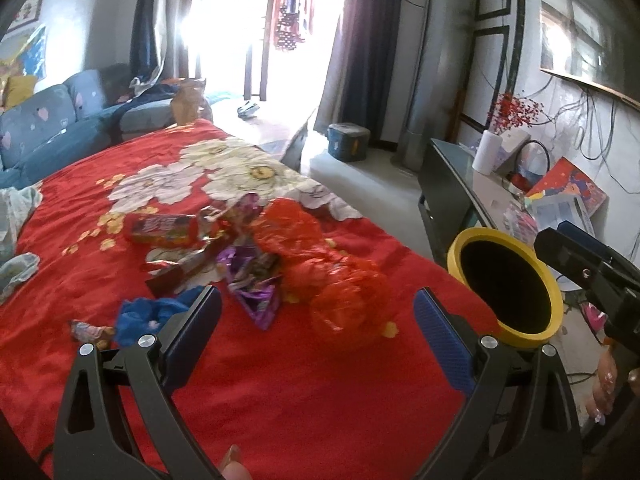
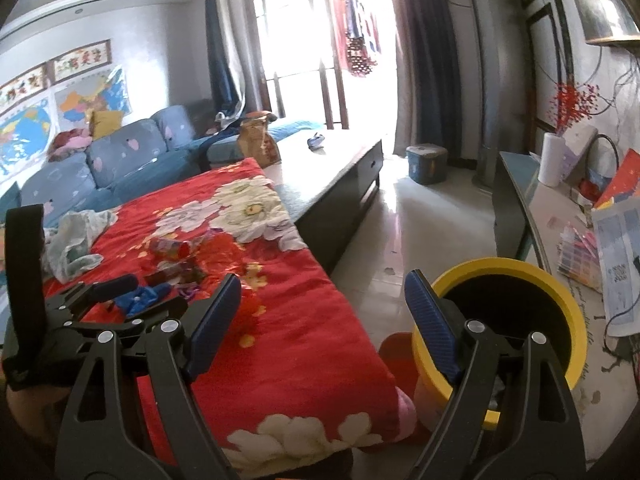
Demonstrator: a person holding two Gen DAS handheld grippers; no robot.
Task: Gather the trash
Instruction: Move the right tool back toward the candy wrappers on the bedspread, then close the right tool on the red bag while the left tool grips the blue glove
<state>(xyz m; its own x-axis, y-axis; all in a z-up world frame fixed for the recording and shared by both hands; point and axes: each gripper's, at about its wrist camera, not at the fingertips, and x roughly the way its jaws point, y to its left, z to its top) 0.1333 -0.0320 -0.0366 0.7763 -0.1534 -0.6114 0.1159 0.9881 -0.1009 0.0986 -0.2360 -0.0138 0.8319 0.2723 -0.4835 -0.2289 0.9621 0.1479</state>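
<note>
Trash (image 1: 256,248) lies in a loose heap on the red flowered blanket (image 1: 280,380) that covers the low desk: we see a crumpled red plastic bag (image 1: 332,280) nearest the blanket's right edge, purple wrappers (image 1: 256,292) just beside it, a red snack packet (image 1: 162,228) farther back, a dark brown wrapper (image 1: 180,276) and a blue scrap (image 1: 148,312) toward the left. From our left wrist camera, our left gripper (image 1: 316,320) hovers over the near side of the heap with its jaws released and wide, nothing between the blue pads. Our right gripper (image 2: 320,312) likewise has its jaws spread apart and empty, hanging over the blanket's edge, with the yellow bin (image 2: 552,280) just behind its right finger on the floor beside the desk. Pale cloth (image 2: 76,240) sits bunched at the blanket's far left, and a blue sofa (image 2: 120,156) stands beyond.
</note>
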